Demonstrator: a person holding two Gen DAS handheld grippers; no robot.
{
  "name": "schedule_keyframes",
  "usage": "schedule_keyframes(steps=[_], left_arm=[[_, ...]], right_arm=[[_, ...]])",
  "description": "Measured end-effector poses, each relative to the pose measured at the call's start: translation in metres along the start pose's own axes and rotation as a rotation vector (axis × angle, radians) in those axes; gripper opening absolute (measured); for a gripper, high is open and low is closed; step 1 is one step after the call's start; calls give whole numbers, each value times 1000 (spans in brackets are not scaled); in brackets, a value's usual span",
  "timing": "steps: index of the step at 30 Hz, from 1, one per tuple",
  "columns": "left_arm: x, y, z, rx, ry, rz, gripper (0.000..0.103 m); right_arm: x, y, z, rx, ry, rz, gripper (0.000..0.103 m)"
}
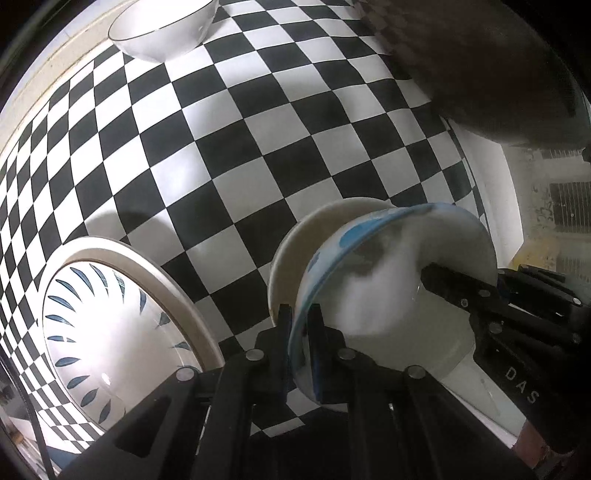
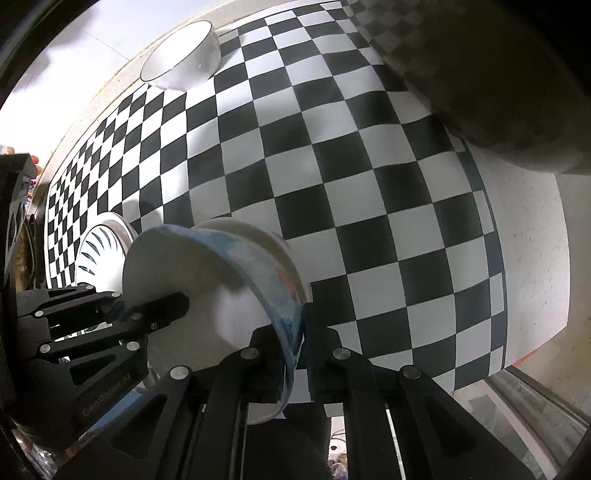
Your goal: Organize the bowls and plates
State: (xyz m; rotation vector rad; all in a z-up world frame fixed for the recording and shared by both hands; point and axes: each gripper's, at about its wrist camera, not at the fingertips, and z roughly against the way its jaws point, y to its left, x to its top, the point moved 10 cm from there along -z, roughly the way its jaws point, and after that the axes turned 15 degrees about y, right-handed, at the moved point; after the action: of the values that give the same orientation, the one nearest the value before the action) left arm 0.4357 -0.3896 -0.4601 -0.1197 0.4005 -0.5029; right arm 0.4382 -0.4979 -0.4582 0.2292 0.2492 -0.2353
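Both grippers clamp the same blue-patterned bowl by its rim, from opposite sides. Left gripper (image 1: 300, 325): the jaws are nearly closed, with the bowl wall between them, one finger outside the wall and one inside. Right gripper (image 2: 297, 332): same condition, jaws nearly closed on the opposite rim section, pads pressing the wall from both faces.

The blue-patterned bowl (image 1: 380, 295) has a white interior and blue markings along the outer wall and rim band; a small reddish patch shows on the outer wall in the right wrist view. A second, plain cream-white piece of crockery (image 1: 317, 229) shows directly behind and under the bowl; whether the two touch cannot be determined.

Each wrist view also shows the opposing gripper: the right gripper enters the left view from the right edge, with one finger reaching over the bowl interior, and the left gripper enters the right view from the left edge in the same way.

Work surface: a black-and-white checkered tablecloth (image 1: 258, 147). A large plate (image 1: 110, 332) with a cream rim and a ring of blue leaf-shaped strokes lies on the cloth to the left of the held bowl, separate from it. A white bowl (image 1: 166, 29) with a thin dark rim line stands upright at the far edge of the cloth, well apart from the others. A dark blurred shape (image 1: 480, 66) covers the upper right corner of both views.
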Motion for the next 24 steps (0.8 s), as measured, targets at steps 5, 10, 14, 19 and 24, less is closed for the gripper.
schedule_keyframes(steps=[5, 10, 14, 19, 24], left_arm=[[3, 3, 7, 6, -11, 4, 7], [3, 6, 12, 10, -16, 10, 7], [2, 7, 14, 18, -22, 5, 7], [-5, 10, 15, 63, -24, -2, 8], [-9, 12, 13, 41, -17, 8, 8]], right_arm=[[0, -1, -1, 9, 29, 2, 11], [1, -3, 4, 0, 29, -3, 11], [-2, -3, 4, 6, 36, 12, 11], [-7, -1, 3, 11, 38, 19, 11], [-5, 1, 2, -1, 38, 22, 11]])
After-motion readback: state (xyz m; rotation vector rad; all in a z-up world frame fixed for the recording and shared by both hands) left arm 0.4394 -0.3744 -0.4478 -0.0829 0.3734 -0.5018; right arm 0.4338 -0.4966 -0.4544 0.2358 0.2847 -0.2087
